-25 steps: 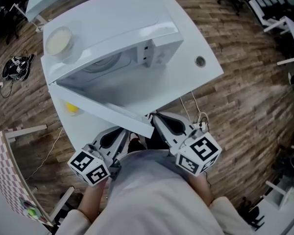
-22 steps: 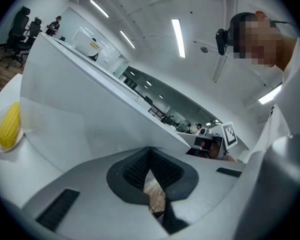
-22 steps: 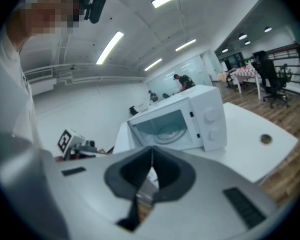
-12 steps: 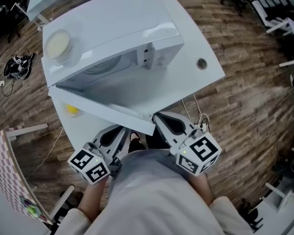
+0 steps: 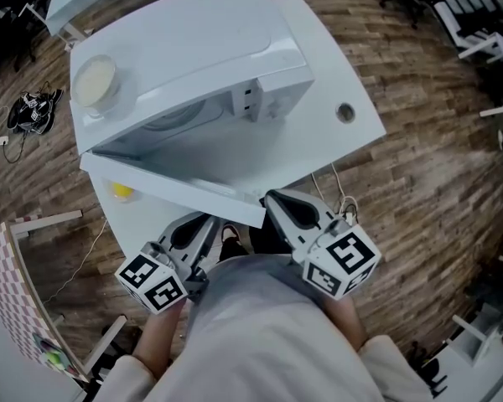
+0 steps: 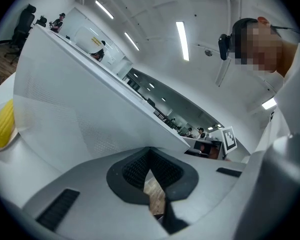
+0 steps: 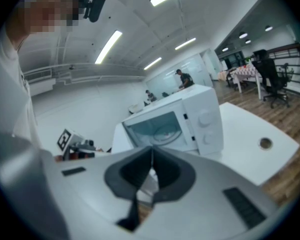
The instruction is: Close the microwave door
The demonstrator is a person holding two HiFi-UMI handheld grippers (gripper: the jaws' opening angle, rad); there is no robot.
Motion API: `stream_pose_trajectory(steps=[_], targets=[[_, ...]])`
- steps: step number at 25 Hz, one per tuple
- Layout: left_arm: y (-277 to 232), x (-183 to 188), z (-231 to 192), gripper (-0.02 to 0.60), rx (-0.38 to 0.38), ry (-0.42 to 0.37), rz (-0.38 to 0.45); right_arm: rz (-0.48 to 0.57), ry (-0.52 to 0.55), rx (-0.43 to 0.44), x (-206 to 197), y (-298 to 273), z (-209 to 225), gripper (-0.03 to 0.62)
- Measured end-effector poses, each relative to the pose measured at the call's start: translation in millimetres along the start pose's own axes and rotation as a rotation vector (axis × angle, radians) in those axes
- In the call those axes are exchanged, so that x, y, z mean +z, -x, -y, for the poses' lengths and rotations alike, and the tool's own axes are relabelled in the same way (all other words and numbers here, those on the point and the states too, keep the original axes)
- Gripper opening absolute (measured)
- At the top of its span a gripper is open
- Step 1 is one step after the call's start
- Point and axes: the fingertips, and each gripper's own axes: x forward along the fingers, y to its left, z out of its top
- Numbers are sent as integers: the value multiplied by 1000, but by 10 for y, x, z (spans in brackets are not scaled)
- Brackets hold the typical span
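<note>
- Bright, even light is cast by ceiling strip lights [image 6: 182,40]; shadows are soft.
- Fisheye bending and dark corners are seen in both gripper views.
- The microwave [image 5: 193,48] is nearly washed out.

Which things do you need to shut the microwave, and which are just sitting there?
For the job:
- microwave
- its open door
- left gripper and right gripper, both shut and empty

Just lying about:
- cream round dish on top of the microwave
- yellow thing by the door
- cables on the floor
</note>
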Motion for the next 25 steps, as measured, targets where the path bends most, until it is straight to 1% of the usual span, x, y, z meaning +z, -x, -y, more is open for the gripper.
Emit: stream_pose_trajectory(steps=[14,18,25], targets=[[-254,169,-75,17,-5,26,38,-15,-4,24,170,-151,279,25],[-311,247,-100,17,-7,54,62,-20,-4,36,237,-193,343,25],[-392,319,-198,17,22,95,96,-30,-1,58,293,-255,477,25]])
